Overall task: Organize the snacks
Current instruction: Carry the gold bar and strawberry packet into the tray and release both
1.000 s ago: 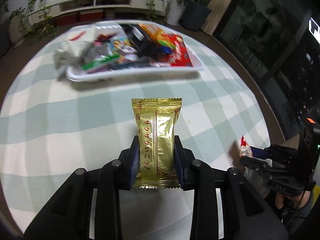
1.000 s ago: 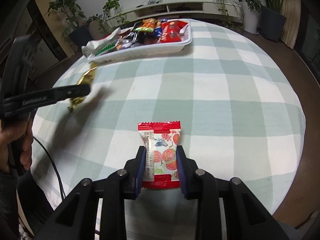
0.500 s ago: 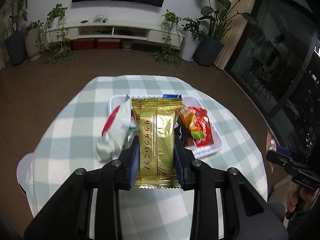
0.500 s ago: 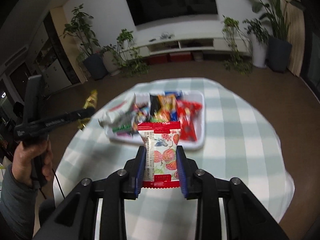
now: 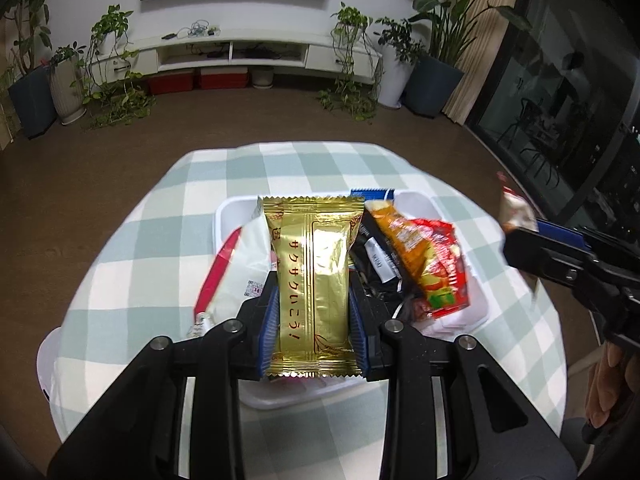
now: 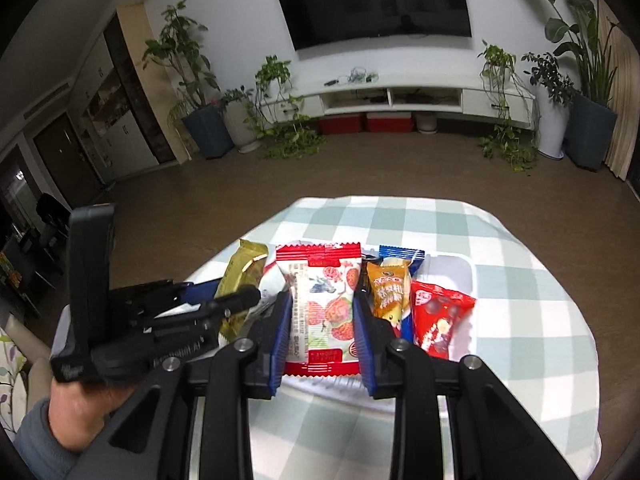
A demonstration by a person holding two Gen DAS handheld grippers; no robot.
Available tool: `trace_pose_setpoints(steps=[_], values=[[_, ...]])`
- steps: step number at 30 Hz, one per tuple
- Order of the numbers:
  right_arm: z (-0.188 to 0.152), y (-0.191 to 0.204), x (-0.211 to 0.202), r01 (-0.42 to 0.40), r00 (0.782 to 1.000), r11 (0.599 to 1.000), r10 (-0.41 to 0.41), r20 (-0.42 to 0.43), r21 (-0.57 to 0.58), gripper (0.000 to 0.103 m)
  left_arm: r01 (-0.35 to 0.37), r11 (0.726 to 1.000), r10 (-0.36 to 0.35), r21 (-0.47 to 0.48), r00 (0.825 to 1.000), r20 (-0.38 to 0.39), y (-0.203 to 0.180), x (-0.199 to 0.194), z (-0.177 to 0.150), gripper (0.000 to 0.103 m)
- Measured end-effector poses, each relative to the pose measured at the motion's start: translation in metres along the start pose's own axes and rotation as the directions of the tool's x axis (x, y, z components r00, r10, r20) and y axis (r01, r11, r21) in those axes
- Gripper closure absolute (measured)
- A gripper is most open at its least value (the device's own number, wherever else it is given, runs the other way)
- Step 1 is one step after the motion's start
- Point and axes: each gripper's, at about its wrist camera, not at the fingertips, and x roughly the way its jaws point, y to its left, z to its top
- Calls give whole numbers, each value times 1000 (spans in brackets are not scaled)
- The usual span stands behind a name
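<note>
My left gripper [image 5: 314,316] is shut on a gold snack packet [image 5: 314,280] and holds it above the white tray [image 5: 226,216] of snacks. My right gripper [image 6: 322,320] is shut on a red-and-white strawberry candy packet [image 6: 322,304], also above the tray [image 6: 452,264]. The tray holds an orange packet [image 6: 388,292], a red packet [image 6: 438,320], a blue-edged packet [image 6: 400,254] and a white packet [image 5: 244,256]. The left gripper with the gold packet [image 6: 240,280] shows at the left of the right wrist view; the right gripper [image 5: 560,256] shows at the right of the left wrist view.
The round table has a green-and-white checked cloth [image 5: 160,248]. Beyond it are brown floor, a white TV bench [image 5: 256,52], potted plants [image 6: 200,112] and a wall TV [image 6: 380,0]. Glass doors [image 5: 560,92] are on the right.
Both grippers have risen and moved forward over the tray, each still holding its packet. One second ago they were low over the near side of the table.
</note>
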Motion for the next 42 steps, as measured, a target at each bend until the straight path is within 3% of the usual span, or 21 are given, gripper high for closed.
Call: trace_pose_setpoints(steps=[13, 24, 28, 33, 42], values=[[5, -3, 69, 35, 996, 999, -37, -78, -24, 71, -21, 1000, 21, -6, 998, -56, 15, 70, -8, 74], [0, 3, 100, 101, 986, 990, -112, -121, -98, 69, -34, 999, 34, 17, 999, -41, 12, 80, -7, 71], [0, 3, 102, 113, 985, 988, -126, -120, -105, 68, -25, 999, 26, 23, 999, -36, 9, 78, -7, 56], [0, 2, 103, 112, 984, 988, -125, -124, -110, 67, -36, 999, 37, 29, 999, -26, 6, 73, -8, 52], [3, -4, 88, 107, 990, 991, -114, -89, -77, 58, -52, 998, 52, 27, 999, -1, 1, 54, -14, 33]])
